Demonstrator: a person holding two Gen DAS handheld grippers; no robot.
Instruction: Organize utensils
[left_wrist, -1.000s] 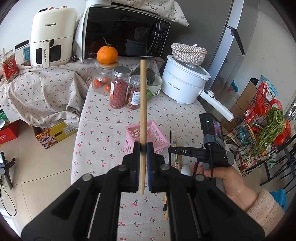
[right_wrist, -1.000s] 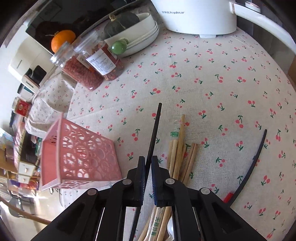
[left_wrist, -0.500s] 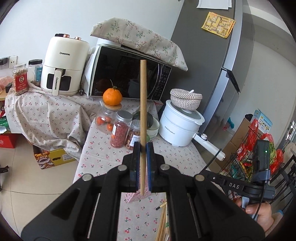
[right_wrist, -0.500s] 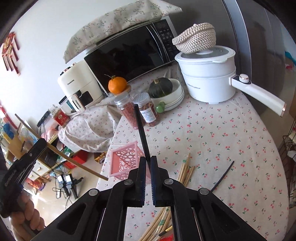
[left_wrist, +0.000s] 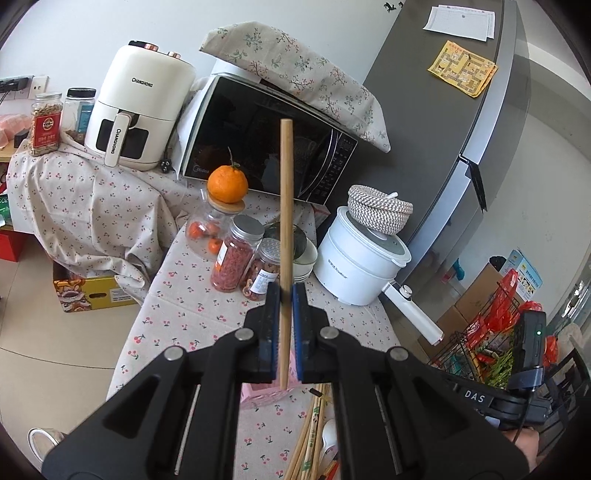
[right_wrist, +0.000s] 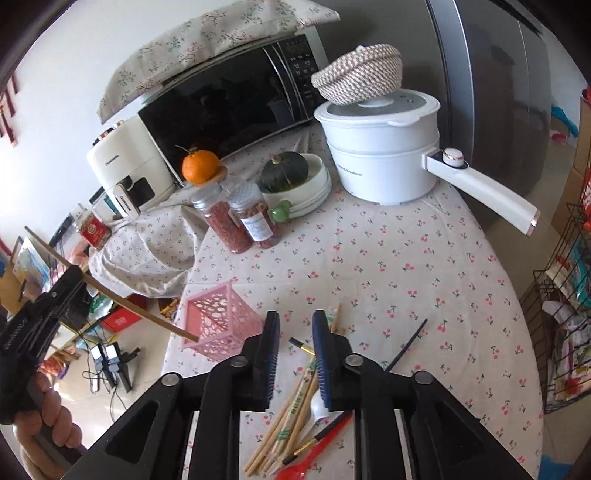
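Note:
My left gripper (left_wrist: 284, 299) is shut on a wooden chopstick (left_wrist: 285, 206) that stands upright between the pads. In the right wrist view the same chopstick (right_wrist: 125, 304) slants down, its lower tip by the rim of the pink openwork basket (right_wrist: 218, 321). My right gripper (right_wrist: 294, 325) is open and empty, above a heap of wooden chopsticks (right_wrist: 291, 406), a white spoon (right_wrist: 318, 404) and a red spoon (right_wrist: 299, 469) on the cherry-print tablecloth. A black chopstick (right_wrist: 406, 341) lies apart to the right.
At the table's back stand two spice jars (right_wrist: 240, 218), a jar topped by an orange (right_wrist: 200, 167), a bowl with a dark squash (right_wrist: 284, 170) and a white electric pot (right_wrist: 384, 147) with a long handle. Microwave and air fryer behind. A wire rack (right_wrist: 565, 295) stands right.
My right gripper has opened and no longer holds the black chopstick it held before. My left gripper has lifted and tilted further, still holding the wooden chopstick.

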